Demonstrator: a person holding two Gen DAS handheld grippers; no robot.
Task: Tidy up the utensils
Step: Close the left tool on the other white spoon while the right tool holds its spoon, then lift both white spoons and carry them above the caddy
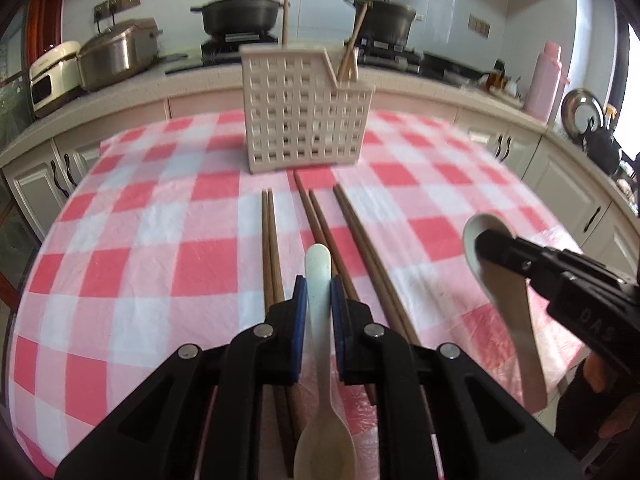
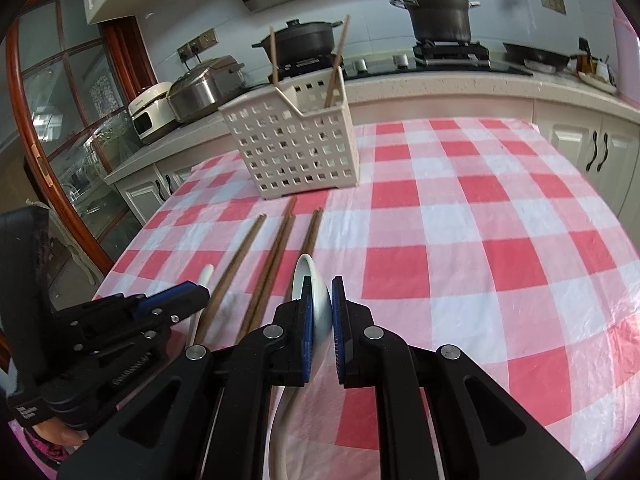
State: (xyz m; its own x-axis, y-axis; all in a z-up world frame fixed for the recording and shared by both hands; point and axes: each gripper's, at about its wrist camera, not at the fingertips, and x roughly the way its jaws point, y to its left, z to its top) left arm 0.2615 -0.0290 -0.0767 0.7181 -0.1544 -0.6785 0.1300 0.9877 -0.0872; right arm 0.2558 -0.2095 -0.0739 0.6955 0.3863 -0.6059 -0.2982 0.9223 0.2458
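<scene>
My left gripper (image 1: 319, 286) is shut on the handle of a white spoon (image 1: 320, 344), bowl end toward the camera, held above the table. My right gripper (image 2: 322, 292) is shut on the bowl of a second white spoon (image 2: 316, 304), its handle hanging down; it also shows in the left wrist view (image 1: 502, 300). Three pairs of brown chopsticks (image 1: 320, 228) lie side by side on the checked cloth (image 1: 160, 240) in front of a beige perforated utensil holder (image 1: 306, 120). The holder (image 2: 296, 148) has chopsticks (image 2: 338, 60) standing in it.
The table carries a red and white checked cloth (image 2: 480, 240). Behind it runs a kitchen counter (image 1: 120, 92) with rice cookers (image 1: 116, 52), pots on a stove (image 1: 240, 12) and a pink flask (image 1: 546, 80). A glass door (image 2: 60, 120) stands left.
</scene>
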